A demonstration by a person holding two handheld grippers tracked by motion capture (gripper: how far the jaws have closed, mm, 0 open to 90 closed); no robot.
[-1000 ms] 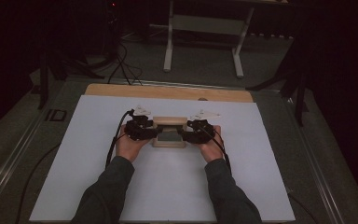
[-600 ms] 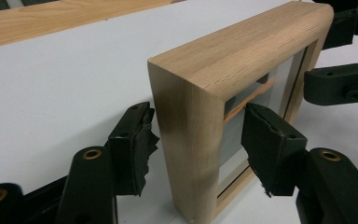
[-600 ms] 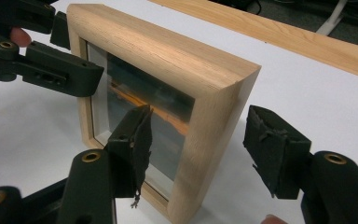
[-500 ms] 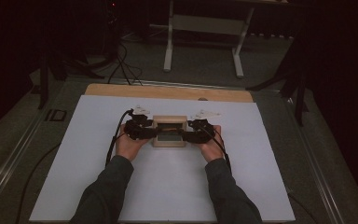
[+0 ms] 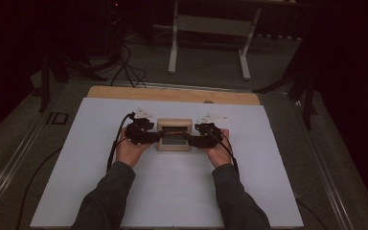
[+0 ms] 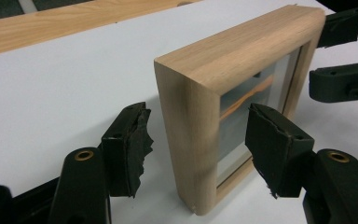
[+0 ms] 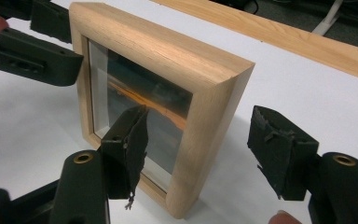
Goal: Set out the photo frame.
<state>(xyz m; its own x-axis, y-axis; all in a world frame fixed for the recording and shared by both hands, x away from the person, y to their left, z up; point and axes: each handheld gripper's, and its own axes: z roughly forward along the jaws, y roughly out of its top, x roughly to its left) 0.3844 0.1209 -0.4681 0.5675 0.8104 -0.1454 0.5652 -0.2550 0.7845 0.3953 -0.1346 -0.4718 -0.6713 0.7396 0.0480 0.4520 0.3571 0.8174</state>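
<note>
Both grippers stood with their jaws spread, neither one clamped on anything: the left gripper point(image 6: 196, 140) had one pad on each side of the frame's near edge with clear gaps between, and the right gripper point(image 7: 200, 154) straddled the opposite edge in the same way, touching nothing.

The table point(image 5: 172, 191) was the broadest thing there, a flat rectangle with a smooth matte white surface, and along its far edge ran a strip of pale wood point(image 5: 172, 94) with visible grain. Beyond it, on the dark floor, stood a grey metal stand with two legs point(image 5: 211, 43).

The person's forearms came in from below in dark grey sleeves point(image 5: 108, 201), the left hand point(image 5: 130, 149) and right hand point(image 5: 215, 152) each wrapped round a black gripper body, with a black cable point(image 5: 115, 143) looping off the left one.

Near the middle of the table, toward its far half and between the two grippers, stood the wooden picture frame point(image 6: 242, 60). It was upright on its lower edge, thick and box-like, of light unvarnished-looking wood with fine straight grain and softly rounded corners. Its glass front point(image 7: 140, 107) reflected a little and showed a dim picture with an orange streak.

The jaw pads point(image 6: 130, 144) were black, blocky and wrapped in rough, torn-edged tape, with brass-coloured rivets point(image 6: 84, 155) behind them.
</note>
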